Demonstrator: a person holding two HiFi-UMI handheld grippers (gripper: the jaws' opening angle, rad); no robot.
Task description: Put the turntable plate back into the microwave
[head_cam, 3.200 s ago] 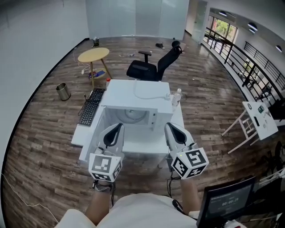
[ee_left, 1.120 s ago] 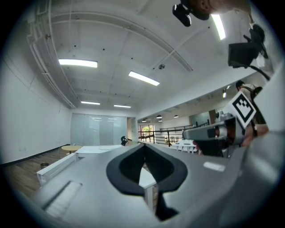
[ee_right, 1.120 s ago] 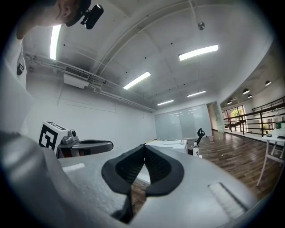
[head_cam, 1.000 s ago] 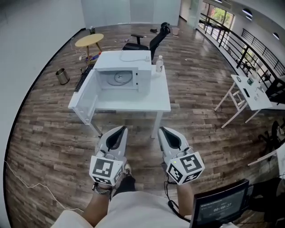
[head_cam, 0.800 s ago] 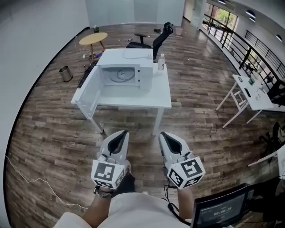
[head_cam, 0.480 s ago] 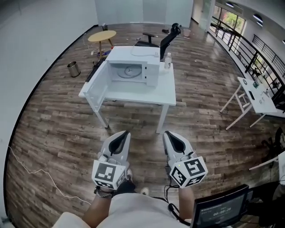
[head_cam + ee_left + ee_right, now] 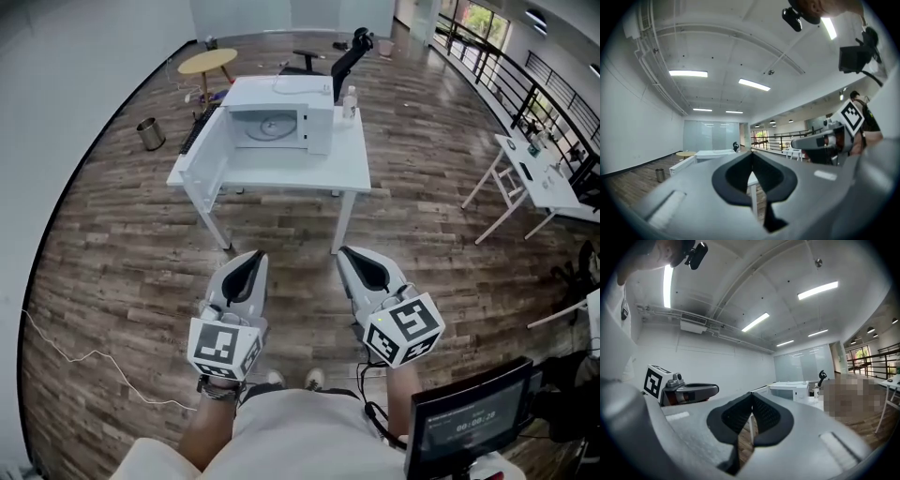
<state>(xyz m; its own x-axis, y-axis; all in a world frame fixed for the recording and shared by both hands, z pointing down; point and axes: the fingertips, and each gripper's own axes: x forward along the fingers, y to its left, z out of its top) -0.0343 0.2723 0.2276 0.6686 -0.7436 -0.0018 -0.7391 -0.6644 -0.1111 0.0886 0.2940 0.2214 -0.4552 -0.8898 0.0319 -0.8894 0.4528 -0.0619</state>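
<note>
The white microwave (image 7: pixel 281 114) stands on a white table (image 7: pixel 291 178) far ahead, its door (image 7: pixel 208 152) swung open to the left. The glass turntable plate (image 7: pixel 270 125) lies flat inside the cavity. My left gripper (image 7: pixel 252 257) and right gripper (image 7: pixel 346 253) hang side by side over the wooden floor, well short of the table. Both are shut with nothing between the jaws. The left gripper view shows shut jaws (image 7: pixel 751 158) with the right gripper (image 7: pixel 820 140) beside them. In the right gripper view the shut jaws (image 7: pixel 751 400) point level toward the microwave (image 7: pixel 790 390).
A water bottle (image 7: pixel 350 101) stands right of the microwave, a keyboard (image 7: pixel 195 131) left of it. Behind are an office chair (image 7: pixel 342 56), a round wooden table (image 7: pixel 208 63) and a metal bin (image 7: pixel 149 133). A folding table (image 7: pixel 534 178) stands right, a monitor (image 7: pixel 469 412) near my right elbow.
The person has stepped back from the microwave, so the table lies farther ahead. Both grippers came away with them, still shut and empty. The plate stays inside.
</note>
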